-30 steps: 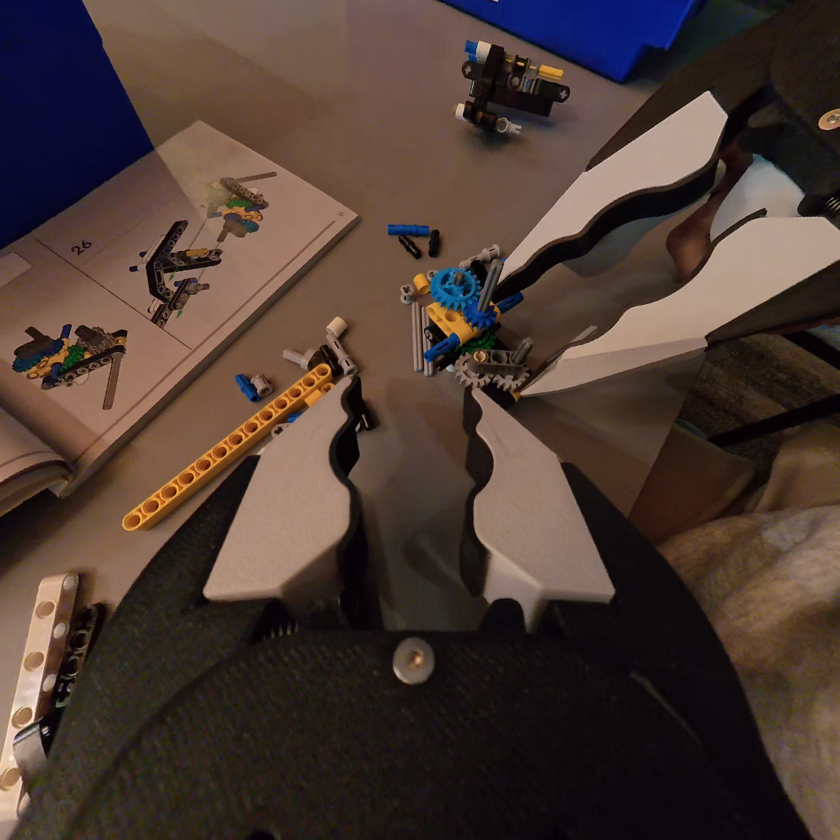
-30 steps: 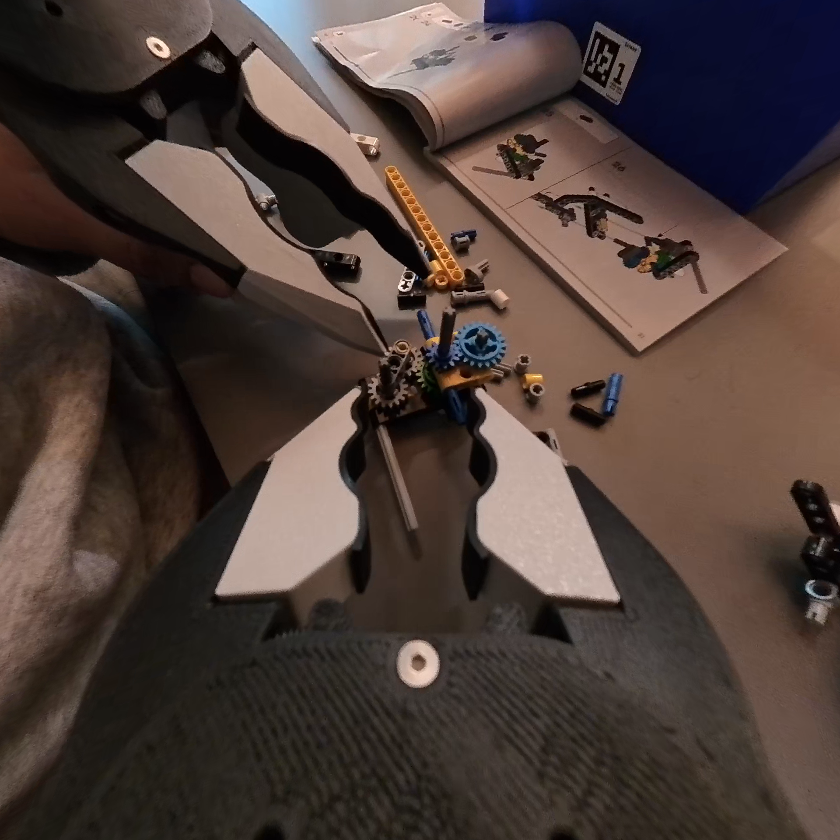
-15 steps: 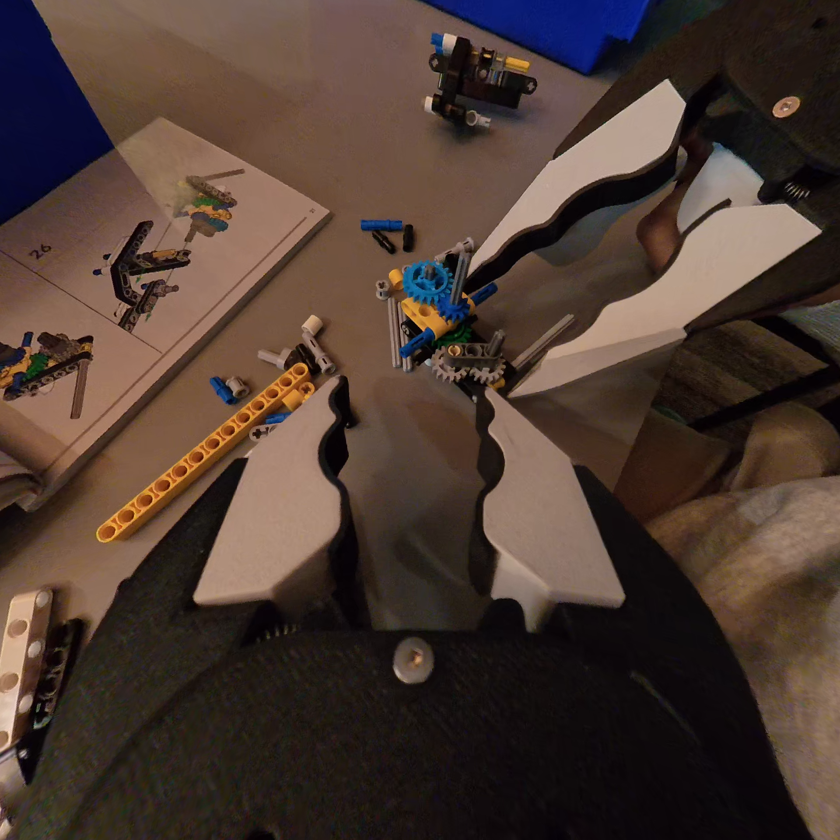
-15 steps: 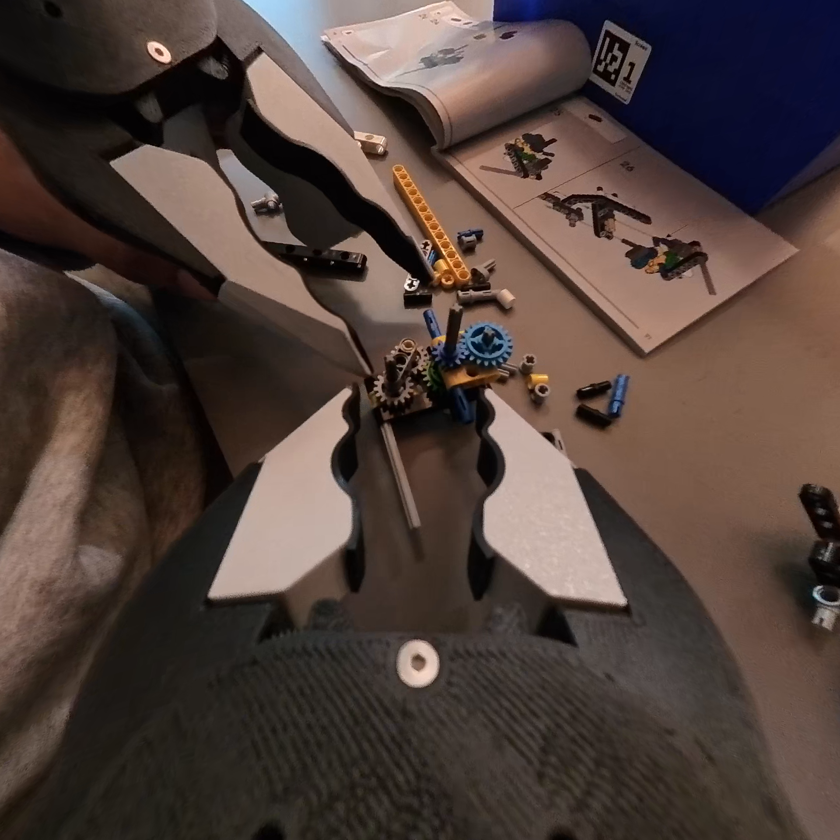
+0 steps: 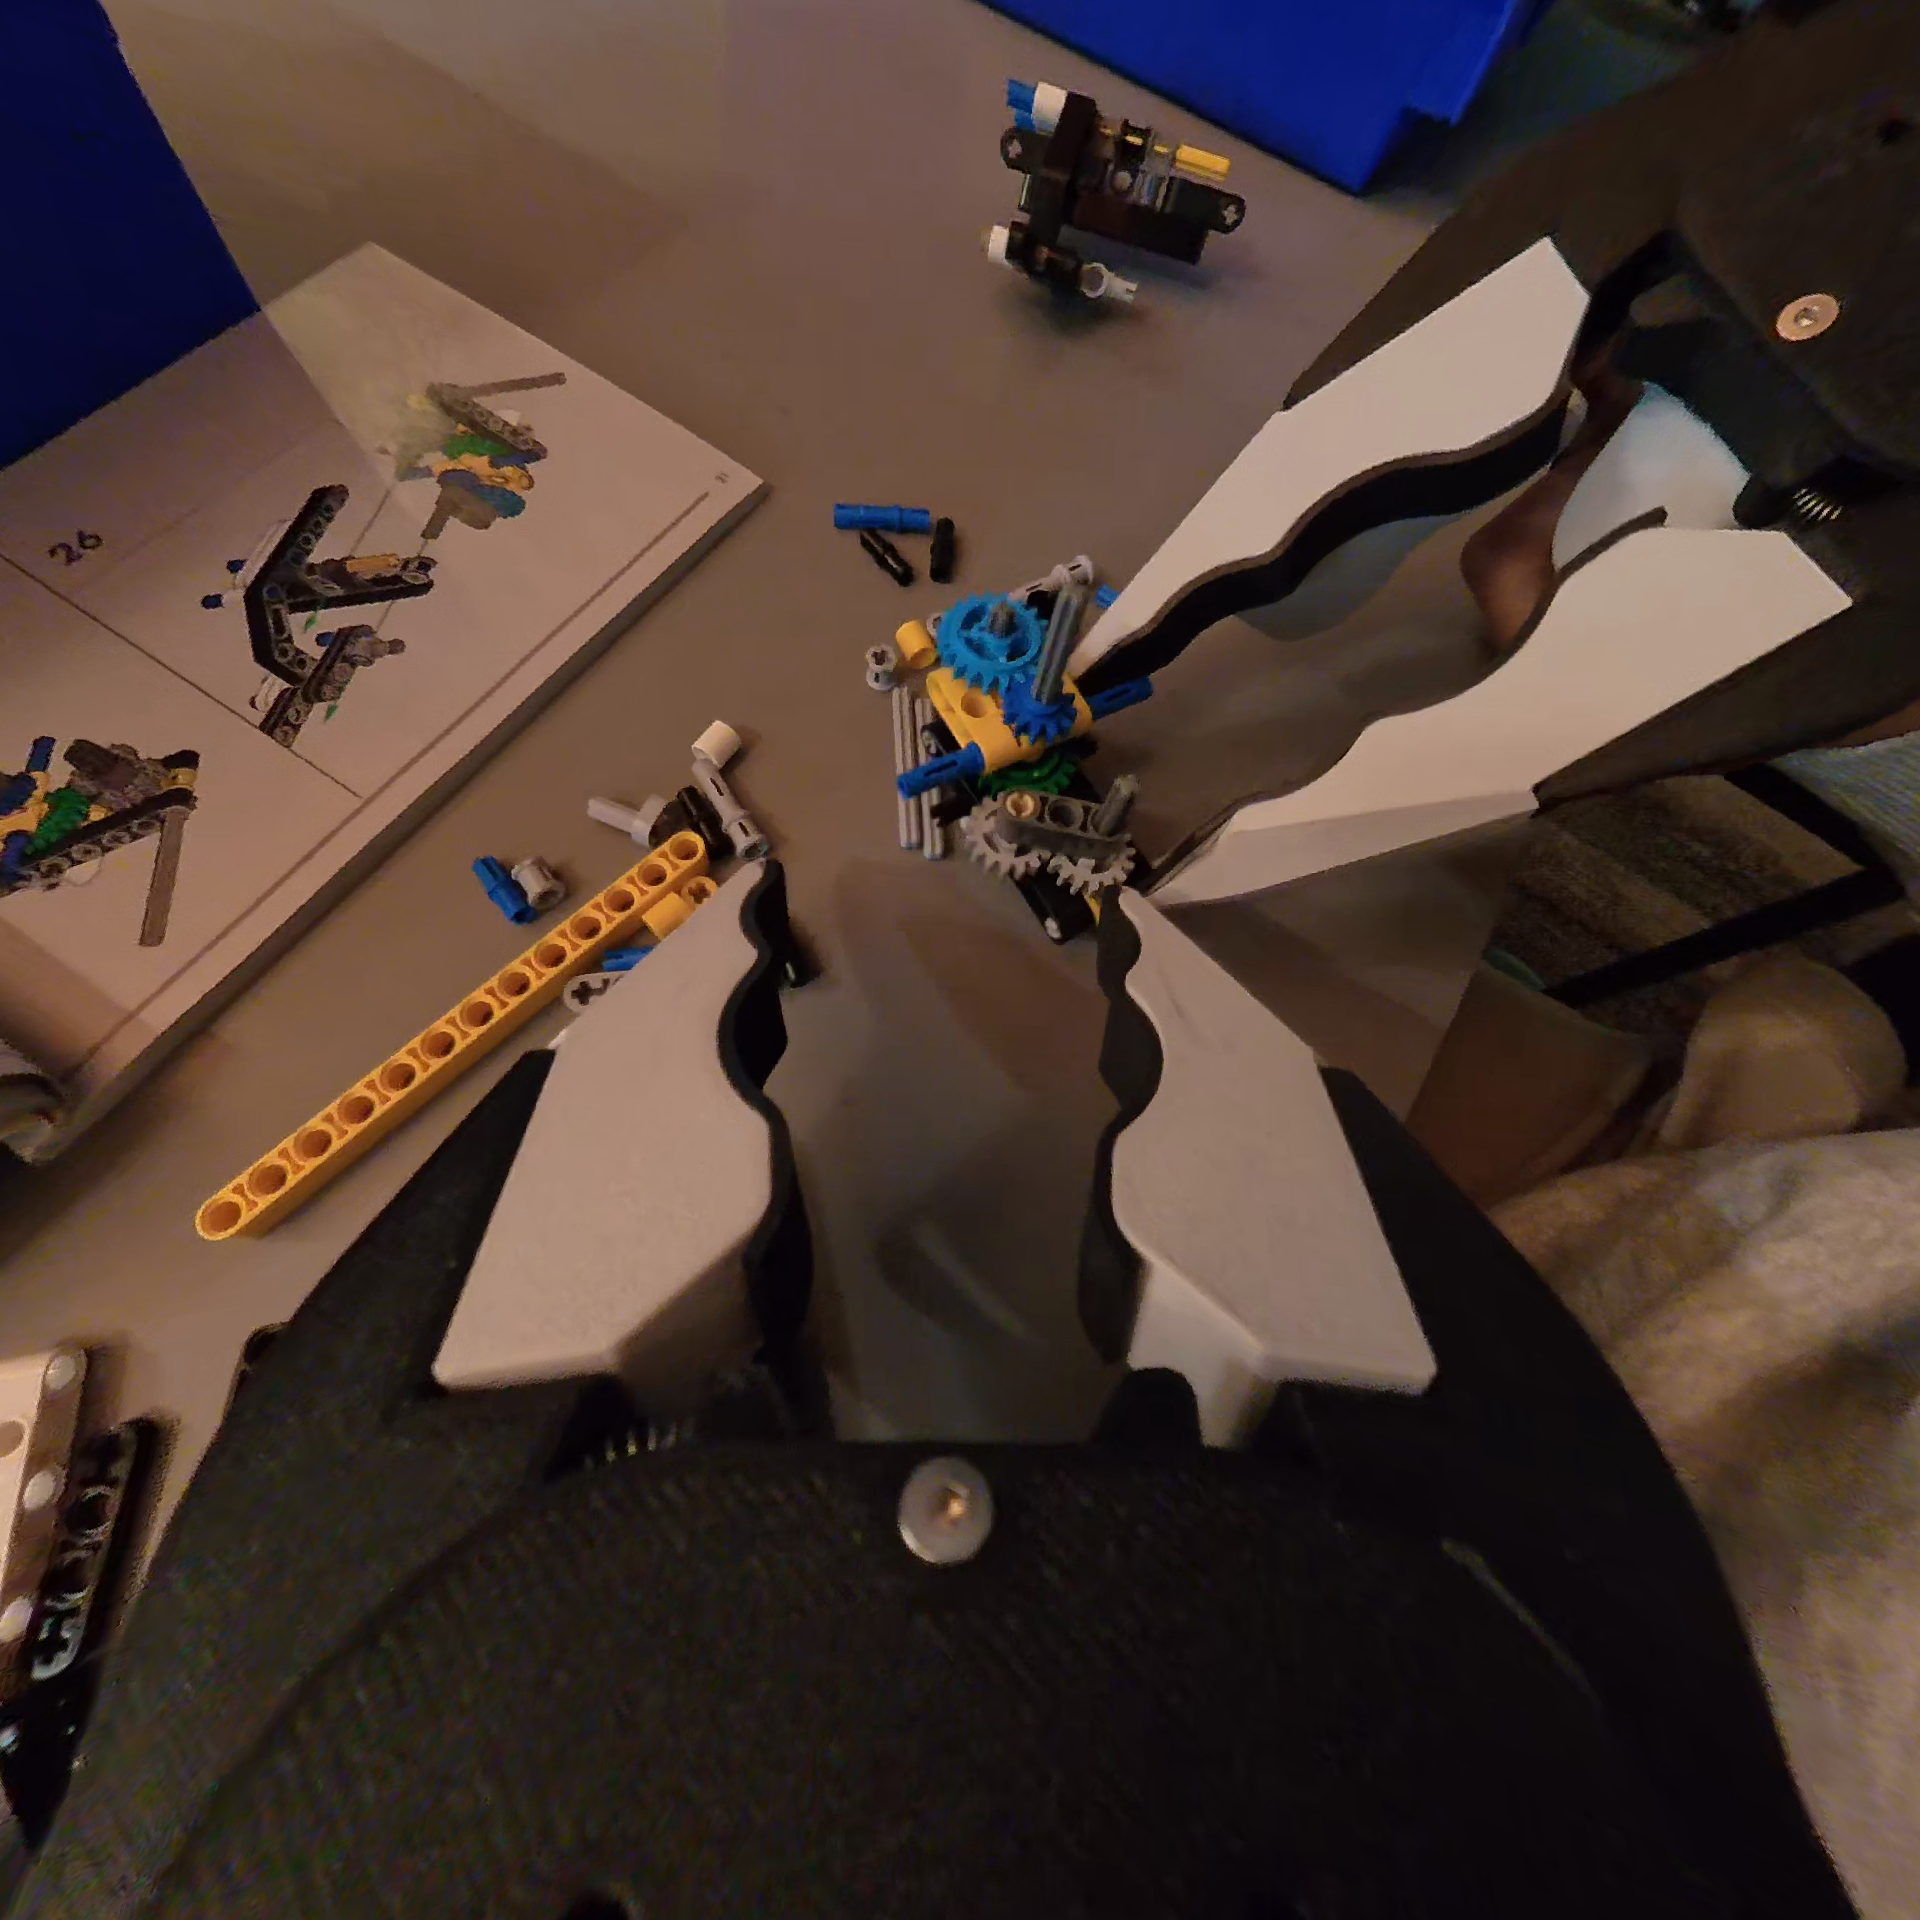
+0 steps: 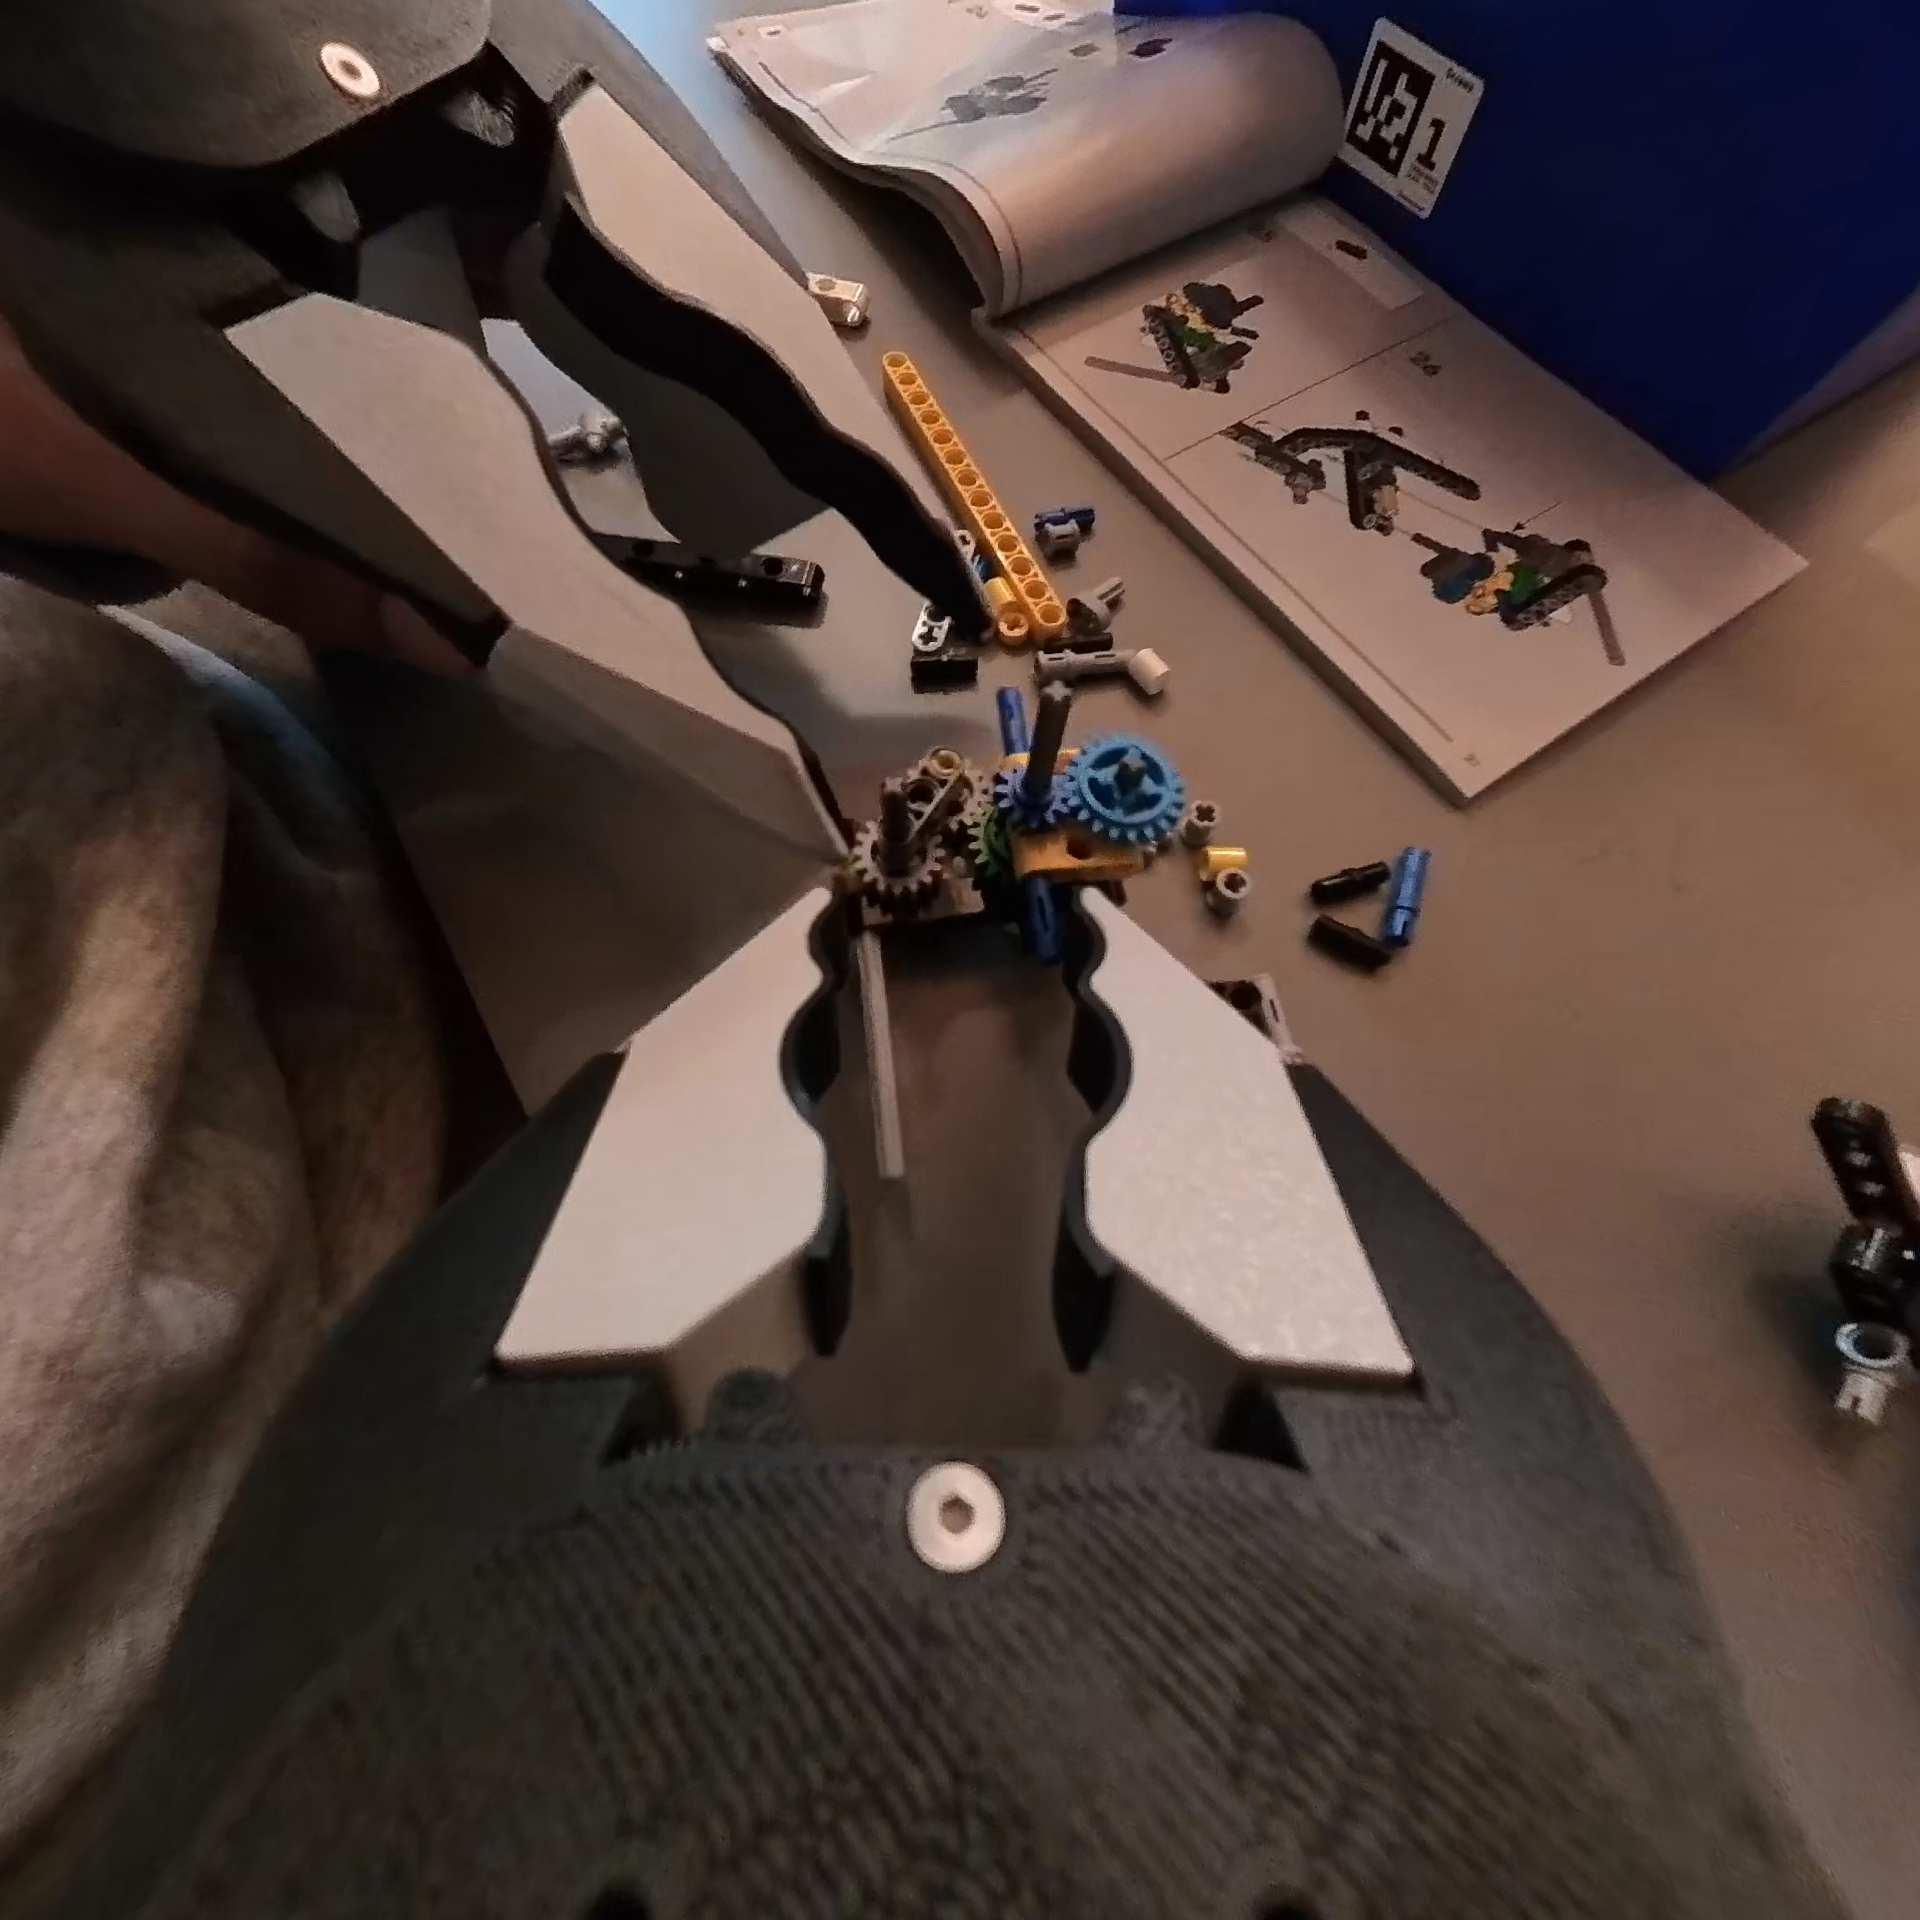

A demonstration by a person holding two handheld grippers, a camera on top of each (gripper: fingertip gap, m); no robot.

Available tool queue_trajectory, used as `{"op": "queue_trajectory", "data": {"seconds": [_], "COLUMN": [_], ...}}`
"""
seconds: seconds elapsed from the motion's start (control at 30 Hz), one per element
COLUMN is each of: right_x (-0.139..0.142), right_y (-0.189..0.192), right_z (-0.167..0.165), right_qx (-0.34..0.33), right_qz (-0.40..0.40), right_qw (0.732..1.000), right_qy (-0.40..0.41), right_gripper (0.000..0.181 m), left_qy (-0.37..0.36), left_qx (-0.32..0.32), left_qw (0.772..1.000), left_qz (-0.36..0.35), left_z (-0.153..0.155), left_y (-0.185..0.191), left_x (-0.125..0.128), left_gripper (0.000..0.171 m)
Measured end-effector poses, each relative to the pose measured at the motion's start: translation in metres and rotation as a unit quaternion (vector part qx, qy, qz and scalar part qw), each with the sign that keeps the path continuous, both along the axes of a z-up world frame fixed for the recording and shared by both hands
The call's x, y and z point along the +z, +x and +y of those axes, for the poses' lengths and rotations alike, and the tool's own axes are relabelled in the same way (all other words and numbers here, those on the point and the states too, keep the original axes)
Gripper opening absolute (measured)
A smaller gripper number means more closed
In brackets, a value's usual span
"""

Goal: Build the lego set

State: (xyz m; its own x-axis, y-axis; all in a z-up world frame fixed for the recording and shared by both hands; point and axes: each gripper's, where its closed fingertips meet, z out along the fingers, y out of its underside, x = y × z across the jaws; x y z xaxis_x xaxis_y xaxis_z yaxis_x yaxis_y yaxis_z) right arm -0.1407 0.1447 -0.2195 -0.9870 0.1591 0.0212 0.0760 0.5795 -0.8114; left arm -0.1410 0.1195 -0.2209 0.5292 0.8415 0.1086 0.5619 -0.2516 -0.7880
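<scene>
Two grippers | right gripper (image 6: 951, 914) fingers clamped on gear assembly (image 6: 1018, 831) | left gripper (image 5: 940, 904) fingers apart, empty | counter (image 5: 727, 260)

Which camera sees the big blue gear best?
The left wrist view: the big blue gear faces that camera, well lit, with its teeth and hub clear, atop the gear assembly. The right wrist view also shows it, sharp but at more of an angle.

Both grippers low over the table, tips converging.
Left gripper (image 5: 940, 899) spread wide, nothing between its fingers; right gripper (image 6: 951, 914) parted too, fingertips (image 6: 1091, 935) flanking the gear assembly (image 6: 1018, 821).
</scene>
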Motion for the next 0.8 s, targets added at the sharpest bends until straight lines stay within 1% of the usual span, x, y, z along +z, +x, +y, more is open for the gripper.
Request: {"op": "queue_trajectory", "data": {"seconds": [0.2, 0.27, 0.33, 0.47, 0.53, 0.63, 0.7, 0.8], "right_x": [0.0, 0.0, 0.0, 0.0, 0.0, 0.0, 0.0, 0.0], "right_y": [0.0, 0.0, 0.0, 0.0, 0.0, 0.0, 0.0, 0.0], "right_z": [0.001, 0.001, 0.001, 0.001, 0.001, 0.001, 0.001, 0.001], "right_qx": [-0.001, -0.001, -0.001, -0.001, -0.001, -0.001, -0.001, 0.001], "right_qz": [0.0, -0.001, -0.001, 0.0, -0.001, -0.002, -0.003, -0.006], "right_qw": [1.0, 1.0, 1.0, 1.0, 1.0, 1.0, 1.0, 1.0], "right_qy": [-0.001, -0.001, -0.001, -0.001, -0.001, -0.001, -0.001, -0.001], "right_gripper": [0.038, 0.038, 0.038, 0.037, 0.037, 0.038, 0.038, 0.038], "left_qy": [0.001, 0.003, 0.004, 0.002, 0.005, 0.029, 0.054, 0.106], "left_qx": [0.003, -0.004, -0.014, -0.026, -0.037, -0.049, -0.044, -0.034], "left_qw": [1.0, 1.0, 1.0, 1.0, 0.999, 0.998, 0.996, 0.991], "left_qz": [0.0, -0.002, -0.004, -0.005, -0.017, -0.041, -0.057, -0.072], "left_z": [-0.001, 0.001, 0.004, 0.007, 0.01, 0.014, 0.014, 0.014], "left_y": [0.0, 0.001, 0.002, 0.005, 0.009, 0.015, 0.015, 0.012], "left_x": [0.0, 0.0, 0.0, -0.001, -0.003, -0.005, -0.005, -0.001], "left_gripper": [0.055, 0.049, 0.04, 0.031, 0.031, 0.035, 0.037, 0.038]}}
